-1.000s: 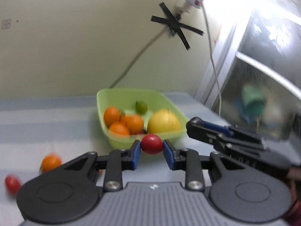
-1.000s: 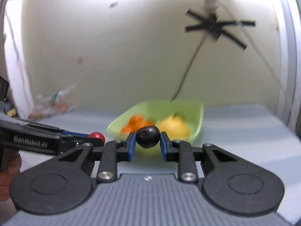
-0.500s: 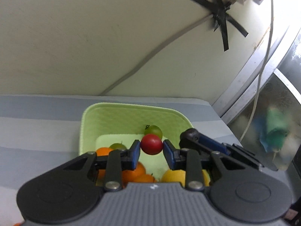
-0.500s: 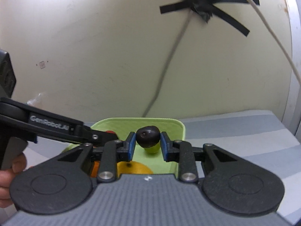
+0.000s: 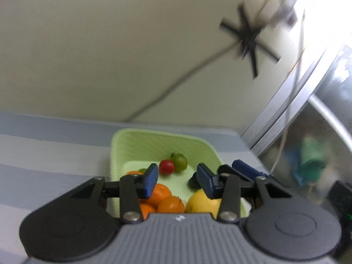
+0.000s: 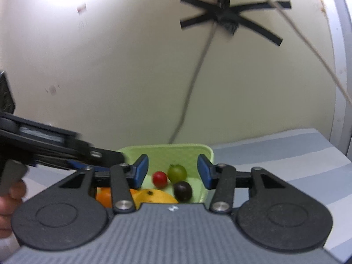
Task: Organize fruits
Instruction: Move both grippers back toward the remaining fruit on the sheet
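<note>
Now small round fruits [image 6: 160, 179] fill the lime-green basket [image 5: 154, 142].

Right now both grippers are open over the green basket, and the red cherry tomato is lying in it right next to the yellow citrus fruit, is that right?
Not quite. In the right wrist view the red cherry tomato lies beside the green tomato, not against the yellow citrus fruit. The rest holds: the left gripper and right gripper are opening, empty, over the green basket.

Wall [image 6: 110, 66]: I see it cream, plain.
Black tape [image 6: 228, 17]: crossed strips pinning a grey cable [image 6: 195, 83].
Table cloth [image 5: 44, 145]: blue and pale stripes.
Window frame [image 5: 292, 101]: metal, blurred, at my right.
</note>
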Demonstrator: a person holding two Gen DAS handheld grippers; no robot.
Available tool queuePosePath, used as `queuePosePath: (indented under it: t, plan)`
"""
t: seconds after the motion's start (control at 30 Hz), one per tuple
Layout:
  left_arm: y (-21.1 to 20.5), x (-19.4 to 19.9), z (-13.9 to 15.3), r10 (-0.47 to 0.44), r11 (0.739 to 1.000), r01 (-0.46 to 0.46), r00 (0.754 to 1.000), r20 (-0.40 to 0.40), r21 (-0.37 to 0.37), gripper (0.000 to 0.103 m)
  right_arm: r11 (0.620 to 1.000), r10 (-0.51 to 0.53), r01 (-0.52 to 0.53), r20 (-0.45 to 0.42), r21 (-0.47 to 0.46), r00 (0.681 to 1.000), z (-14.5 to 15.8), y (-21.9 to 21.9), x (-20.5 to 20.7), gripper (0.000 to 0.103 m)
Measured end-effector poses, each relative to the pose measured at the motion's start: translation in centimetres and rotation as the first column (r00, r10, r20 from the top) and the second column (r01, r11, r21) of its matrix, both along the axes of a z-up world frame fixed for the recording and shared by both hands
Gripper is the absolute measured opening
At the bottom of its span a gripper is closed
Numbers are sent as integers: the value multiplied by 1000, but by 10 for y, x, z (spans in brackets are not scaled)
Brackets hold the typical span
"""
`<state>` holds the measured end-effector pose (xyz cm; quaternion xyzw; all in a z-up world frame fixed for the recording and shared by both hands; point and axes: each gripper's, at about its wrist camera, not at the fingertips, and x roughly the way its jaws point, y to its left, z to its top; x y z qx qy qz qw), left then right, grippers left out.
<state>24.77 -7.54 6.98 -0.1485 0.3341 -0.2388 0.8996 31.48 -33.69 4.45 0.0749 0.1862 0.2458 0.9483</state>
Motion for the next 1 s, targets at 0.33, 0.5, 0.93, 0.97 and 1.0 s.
queuePosePath:
  t: [0.33,0.5,0.93,0.97,1.0]
  plan:
    - [165,-141,-6,329,944,-330,940,91,-2,40,968,149,-169,119,187,982,25,5,-66,51]
    - [200,-172,-36,415,909,-416,909,40,29,40,951,282,-289,78,108,956,14,47,-96,51]
    - [189,-163,-63,348,936,-349,937,41,38,46,916,367,-373,-66,-148,928,-11,126,-121,46]
    - [190,-160,-64,346,937,-347,937,41,33,46,917,363,-370,-73,-148,929,-11,128,-118,46]
    - [190,-158,-64,344,938,-345,938,40,28,46,919,359,-367,-80,-144,930,-11,130,-116,46]
